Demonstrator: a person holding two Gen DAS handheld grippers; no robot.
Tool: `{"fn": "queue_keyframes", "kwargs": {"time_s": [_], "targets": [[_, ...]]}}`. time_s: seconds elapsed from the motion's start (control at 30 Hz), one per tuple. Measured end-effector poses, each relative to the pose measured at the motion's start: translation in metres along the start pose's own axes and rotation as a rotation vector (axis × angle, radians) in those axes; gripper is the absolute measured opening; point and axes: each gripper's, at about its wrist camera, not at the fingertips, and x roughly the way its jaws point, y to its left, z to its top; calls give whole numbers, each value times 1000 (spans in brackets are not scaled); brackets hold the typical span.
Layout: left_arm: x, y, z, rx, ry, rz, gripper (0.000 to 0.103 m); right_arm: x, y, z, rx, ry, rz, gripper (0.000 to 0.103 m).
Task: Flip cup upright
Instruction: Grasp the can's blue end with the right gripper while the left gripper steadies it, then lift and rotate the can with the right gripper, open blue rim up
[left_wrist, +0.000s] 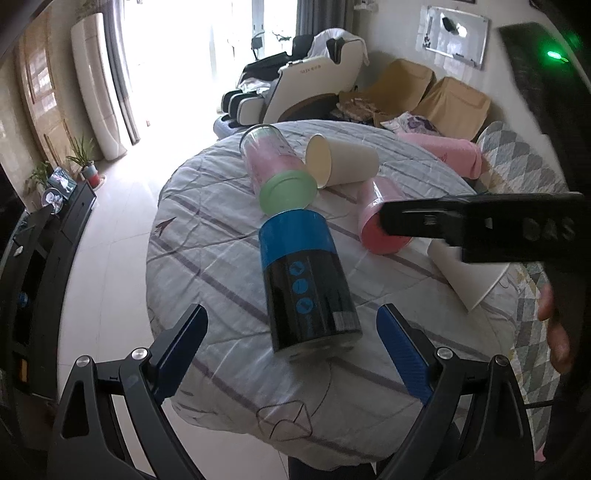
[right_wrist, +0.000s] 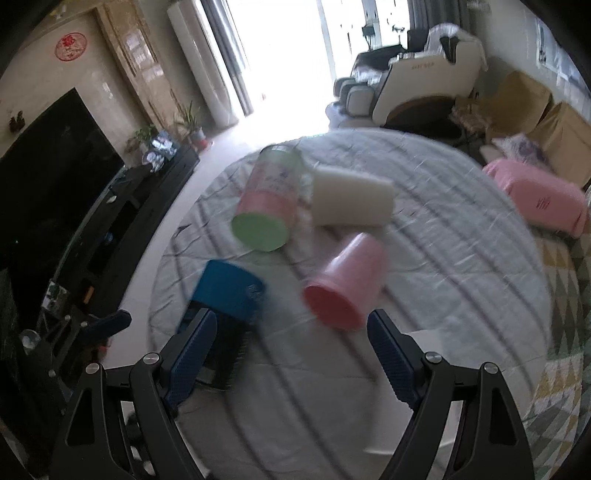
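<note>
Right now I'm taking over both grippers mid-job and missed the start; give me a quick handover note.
Left gripper: jaws open, empty, either side of the blue-black cup but apart from it.
Right gripper: jaws open, empty, above the table near the pink cup; its view is blurred.
Cups: all on their sides. Blue-black cup nearest, green-lidded cup and paper cup behind, pink cup to the right, another paper cup at the right edge.
Done: nothing upright.
Left: grasp each cup and stand it up.
</note>
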Motion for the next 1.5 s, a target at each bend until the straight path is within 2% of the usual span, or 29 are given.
{"fn": "queue_keyframes", "kwargs": {"time_s": [0.1, 0.17, 0.4, 0.6, 0.77, 0.87, 0.93, 0.97, 1.13, 1.23, 1.5], "targets": [[-5, 8, -4, -8, -13, 4, 94, 14, 7, 2, 59, 64, 49, 84], [-7, 14, -6, -10, -21, 10, 94, 23, 11, 4, 95, 96, 52, 84], [-7, 31, -11, -8, -34, -1, 94, 53, 13, 9, 216, 174, 106, 84], [1, 48, -13, -25, -40, -10, 96, 82, 21, 14, 243, 229, 130, 84], [16, 44, -16, -4, -9, -44, 96, 97, 27, 15, 229, 243, 112, 84], [23, 43, -16, -2, -6, -81, 99, 101, 30, 15, 198, 232, 88, 82], [26, 43, -17, -9, -9, -98, 100, 101, 31, 14, 180, 221, 76, 71], [28, 43, -17, -9, -9, -102, 101, 100, 32, 14, 171, 211, 69, 70], [32, 41, -17, -10, -6, -128, 101, 88, 39, 14, 112, 161, 30, 70], [34, 42, -18, -22, -1, -136, 101, 72, 46, 14, 66, 89, 3, 70], [56, 48, -10, -96, -5, -98, 101, 45, 56, 17, -20, -60, -37, 70]]}}
